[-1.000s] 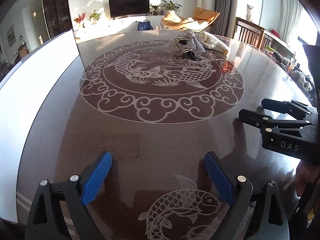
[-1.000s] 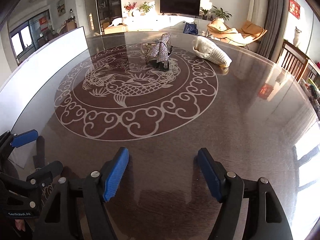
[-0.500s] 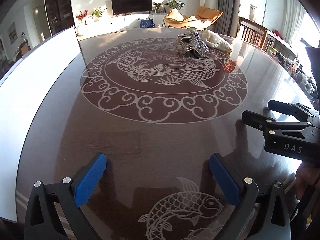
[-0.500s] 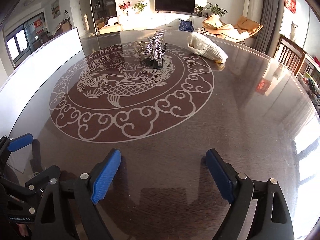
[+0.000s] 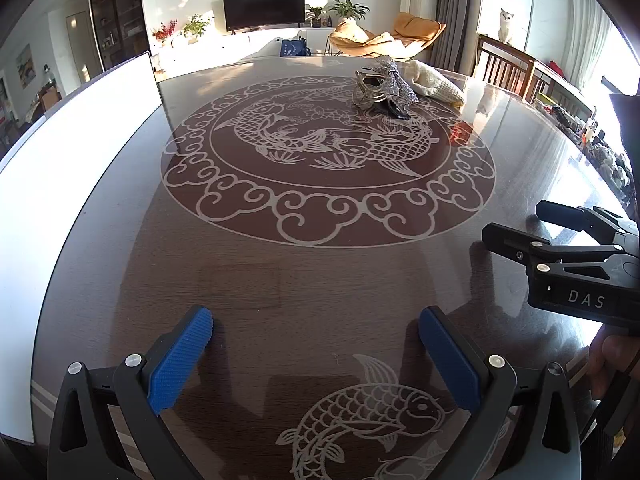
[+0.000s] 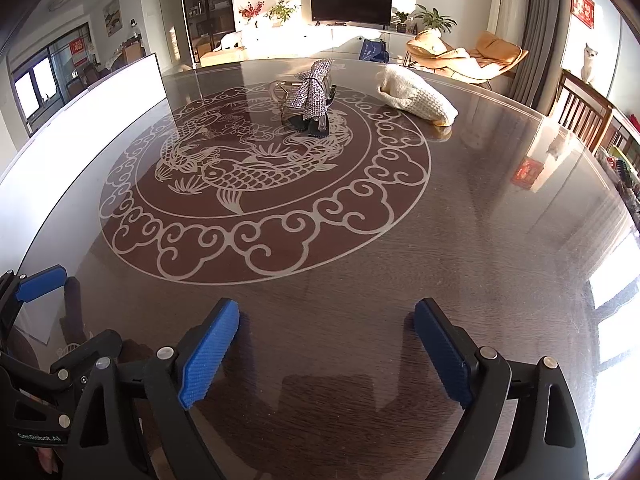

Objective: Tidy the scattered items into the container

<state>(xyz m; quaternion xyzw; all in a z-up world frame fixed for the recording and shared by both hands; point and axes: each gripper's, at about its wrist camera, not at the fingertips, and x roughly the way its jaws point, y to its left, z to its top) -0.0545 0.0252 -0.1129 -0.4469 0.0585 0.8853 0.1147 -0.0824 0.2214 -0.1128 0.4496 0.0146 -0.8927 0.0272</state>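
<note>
A large round dark table (image 5: 320, 280) with a pale carp-and-cloud pattern filled both views. A white board (image 5: 80, 152) lay along its left edge. Behind the table stood a television (image 6: 351, 4), potted plants, an orange lounge chair (image 6: 468, 56) and wooden chairs (image 6: 580, 108); a white cat (image 5: 506, 24) sat on a ledge at the right.

Nothing lay between my tongs and the far items; only bare tabletop stretched there. Near the far side of the central pattern sat a pile of hair accessories (image 6: 308, 100): a sparkly silver bow draped over clips, with a dark piece beneath. Just to its right, apart from it, lay a cream knitted pouch (image 6: 416, 100) on its side, its mouth toward the pile. I could not tell what, if anything, was inside it.

My left gripper (image 5: 316, 356) pointed down at the near table, its blue pads wide apart and holding nothing. My right gripper (image 6: 326, 348) was angled likewise, its jaws opening, nothing between them. Both hung side by side near the table's front edge, well apart from the pile.
</note>
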